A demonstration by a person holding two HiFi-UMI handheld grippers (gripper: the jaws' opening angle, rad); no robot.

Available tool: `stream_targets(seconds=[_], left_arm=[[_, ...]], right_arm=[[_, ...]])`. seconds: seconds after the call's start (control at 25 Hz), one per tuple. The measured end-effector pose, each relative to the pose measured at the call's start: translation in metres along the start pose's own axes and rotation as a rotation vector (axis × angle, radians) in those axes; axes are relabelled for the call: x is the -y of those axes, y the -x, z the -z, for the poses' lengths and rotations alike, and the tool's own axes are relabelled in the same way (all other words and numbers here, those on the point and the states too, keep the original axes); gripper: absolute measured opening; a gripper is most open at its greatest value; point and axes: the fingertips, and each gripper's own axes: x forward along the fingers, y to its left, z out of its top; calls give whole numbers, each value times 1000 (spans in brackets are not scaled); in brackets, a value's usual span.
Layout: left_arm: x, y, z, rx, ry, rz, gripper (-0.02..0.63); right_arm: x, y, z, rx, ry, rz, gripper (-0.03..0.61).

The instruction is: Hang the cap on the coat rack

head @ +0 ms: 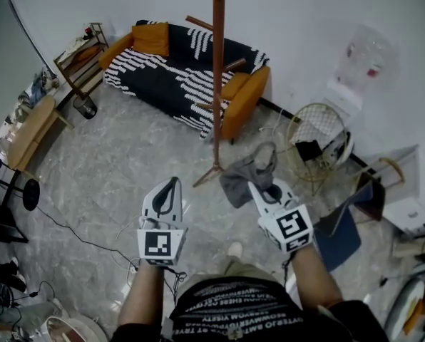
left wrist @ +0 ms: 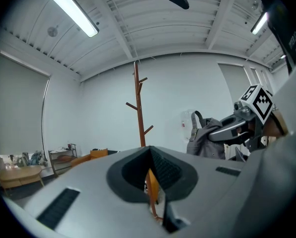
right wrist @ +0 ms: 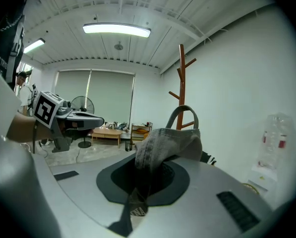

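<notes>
Fabric of a soft, washed grey, much like denim, makes up the cap. Its rounded crown sits crumpled above the right gripper, and its curved back strap arches up in a loop. A fold of the cloth is pinched between that gripper's dark ribbed pads, which are nearly together on it, and a small printed label shows low in the cleft. The left gripper has the same smooth pale grey plastic shell around a dark hollow. Its ribbed pads are drawn in to a thin slit with nothing between them. From the head view both grippers are held side by side over the pale, veined, marble-like floor, and the cap hangs limp off the right one, apart from the coat rack. The rack is a slim reddish-brown wooden pole with short pegs angled upward and splayed feet. It stands on the floor near the far wall, just in front of the orange end of the sofa. The sofa is black with white dashed stripes and has orange cushions. A round wire fan stands beside the wall, to the right of the rack.
</notes>
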Motion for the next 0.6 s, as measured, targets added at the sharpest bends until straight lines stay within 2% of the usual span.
stream_targets(seconds=[0.24, 0.4, 0.6], left_arm=[[7, -29, -7, -4, -51, -14, -1], [14, -45, -16, 14, -20, -31, 0], [27, -66, -23, 24, -25, -52, 0]], right_arm=[[32, -10, -4, 25, 18, -21, 14], [47, -15, -9, 43, 29, -41, 14], [67, -18, -6, 42, 45, -75, 14]])
